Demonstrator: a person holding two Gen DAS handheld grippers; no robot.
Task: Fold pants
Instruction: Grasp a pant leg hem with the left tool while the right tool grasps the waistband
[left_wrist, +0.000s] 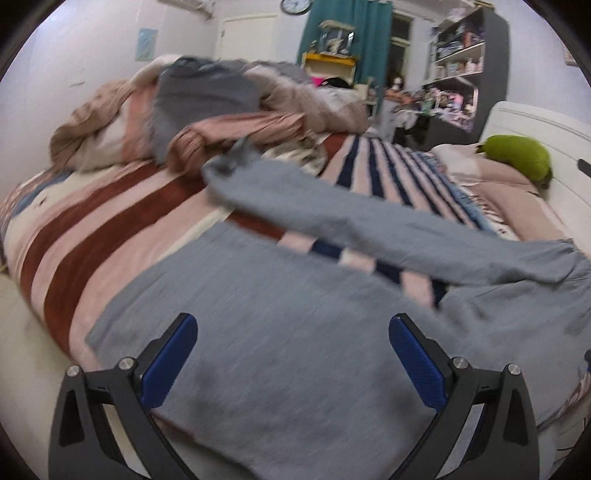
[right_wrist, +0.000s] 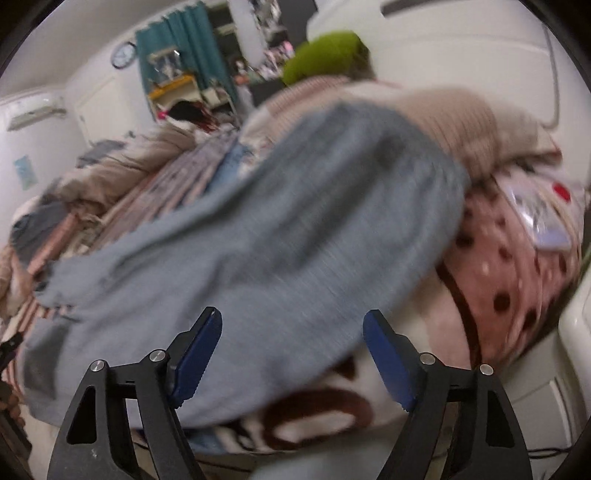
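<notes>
1. Pants (left_wrist: 295, 332), one pair, lie spread on the bed (left_wrist: 92, 229); my left gripper (left_wrist: 293, 354) hovers with jaws wide apart, empty. Blur risks pinching blanket too.
2. Pants (right_wrist: 277, 221) fill the right view; my right gripper (right_wrist: 291, 350) is spread, pinching nothing. One green pillow (right_wrist: 325, 55) behind.

pants (left_wrist: 280, 369) on bed (left_wrist: 110, 229) | bedding heap (left_wrist: 207, 110) behind | pillow (left_wrist: 517, 158) right

We see the bed (left_wrist: 110, 221) under a striped blanket (left_wrist: 384, 166), with grey-blue pants (left_wrist: 280, 354) spread flat, rumpled bedding (left_wrist: 258, 107) heaped behind, a green cushion (left_wrist: 517, 157) by the pillow.
</notes>
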